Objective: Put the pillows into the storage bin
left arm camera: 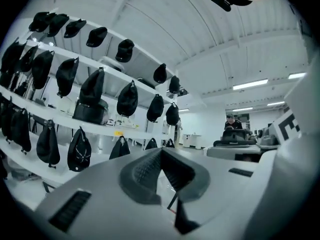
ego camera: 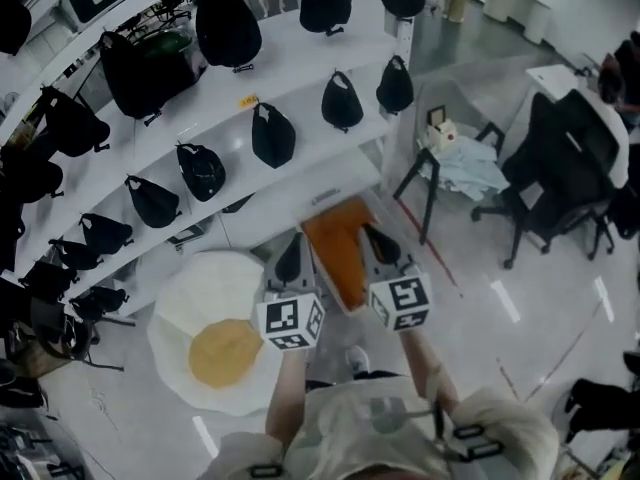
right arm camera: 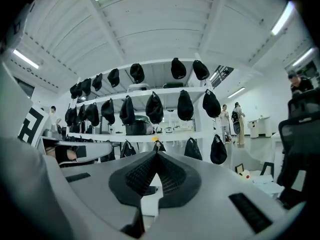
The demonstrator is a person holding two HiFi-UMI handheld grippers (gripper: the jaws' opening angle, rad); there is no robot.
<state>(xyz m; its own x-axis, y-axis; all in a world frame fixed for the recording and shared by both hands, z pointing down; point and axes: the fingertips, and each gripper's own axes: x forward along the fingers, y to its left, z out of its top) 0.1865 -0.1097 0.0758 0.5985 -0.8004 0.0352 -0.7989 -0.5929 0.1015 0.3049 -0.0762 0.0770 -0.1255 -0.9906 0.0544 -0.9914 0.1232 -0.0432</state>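
So from where I'm standing, this looks like the gap between pillows. The orange pillow [ego camera: 336, 243] is already sitting in the clear storage bin [ego camera: 330, 201] on the floor by the end of the shelves [ego camera: 300, 63]. It fills most of the bin as far as I can see, and I can't make out anything else in there.

The big fried-egg pillow [ego camera: 215, 333] is still out, flat on the floor just beside the bin on its left.

Both sets of tongs are up high and pointing level at the shelves of black bags, nowhere near either pillow. The left tongs [ego camera: 290, 258] are shut tight with nothing between them, and the right tongs [ego camera: 379, 242] are the same, closed and empty.

My guess for the next bit: drop both down to the egg pillow, open up, and pinch its edge on two sides. It looks wide and floppy, so it'll probably need folding or squashing to fit on top of the orange one.
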